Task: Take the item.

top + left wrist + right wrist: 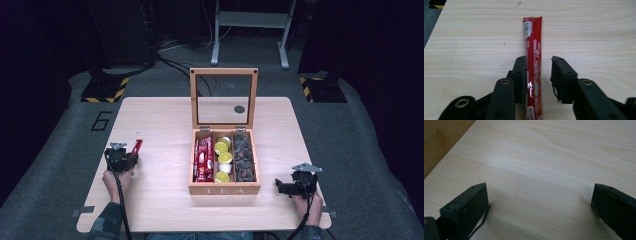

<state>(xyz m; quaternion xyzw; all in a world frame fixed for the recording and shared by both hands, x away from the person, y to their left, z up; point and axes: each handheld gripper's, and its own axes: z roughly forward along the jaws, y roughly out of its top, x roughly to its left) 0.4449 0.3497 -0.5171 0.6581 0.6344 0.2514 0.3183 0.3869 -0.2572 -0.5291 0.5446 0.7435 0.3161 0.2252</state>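
- Floor (60, 130) at the far left of the high view is grey, with a dark figure 6 (102, 120) marked on it just off the table's left edge.
- Left gripper (131, 152) sits near the left edge of the light wooden table (160, 120), held in the person's left hand (117, 179), its cable trailing back along the forearm.
- In the left gripper view a long red sachet (533, 65) lies between the jaws and runs past their tips. It rests against the left jaw, with a clear gap to the right jaw, so the jaws stand a little apart around the sachet and are not clamped on it.
- Wooden tea box (224, 165) stands at the table's middle, marked TEA on its front, with its glass-paned lid (223, 97) raised upright at the back.
- Its three compartments hold, left to right, more red sachets (203, 159), small yellow-and-white round pods (223, 159), and dark wrapped pieces (244, 157) that are too small to identify.
- Right gripper (283, 187) rests near the table's front right corner, just right of the box, held by the right hand (312, 204), with a grey three-cornered plate on top.
- In the right gripper view its jaws are spread wide over bare tabletop, nothing between them.
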